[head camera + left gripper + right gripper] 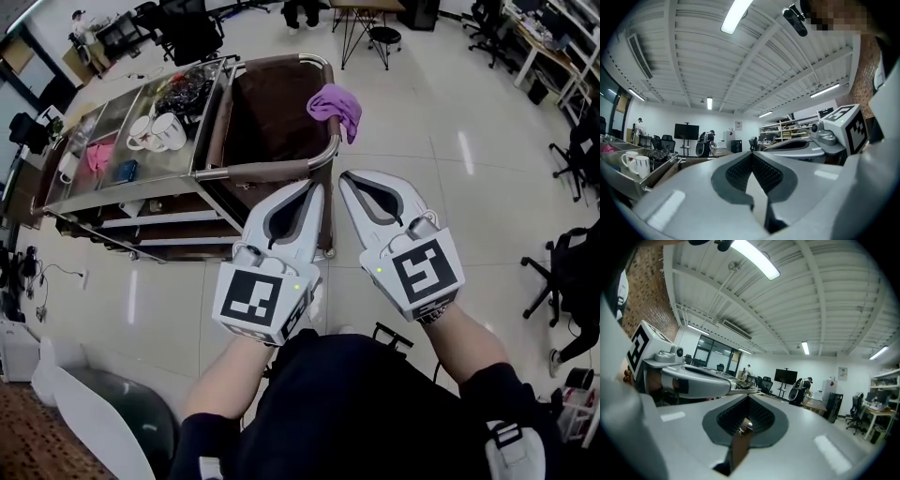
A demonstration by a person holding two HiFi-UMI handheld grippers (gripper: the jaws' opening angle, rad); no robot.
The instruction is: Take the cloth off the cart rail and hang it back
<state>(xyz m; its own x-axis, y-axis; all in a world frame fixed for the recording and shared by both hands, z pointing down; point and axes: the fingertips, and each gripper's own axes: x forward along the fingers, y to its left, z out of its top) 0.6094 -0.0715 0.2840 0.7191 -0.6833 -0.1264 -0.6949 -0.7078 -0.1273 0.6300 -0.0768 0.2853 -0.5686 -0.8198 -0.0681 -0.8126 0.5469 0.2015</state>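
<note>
Standing in the upper left of the head view, the cart (131, 194) is carrying two white mugs (157, 131) on its top shelf. Right of them, its curved rail (272, 169) is framing a brown bag (272, 117). Below the rail, in the lower middle, the left gripper (314, 190) is pointing up the frame, its jaws pressing together on nothing. Above it, the purple cloth (336, 108) is hanging over the rail's far right corner, apart from both grippers. Just right, the right gripper (348, 180) is sitting clenched and empty too.
</note>
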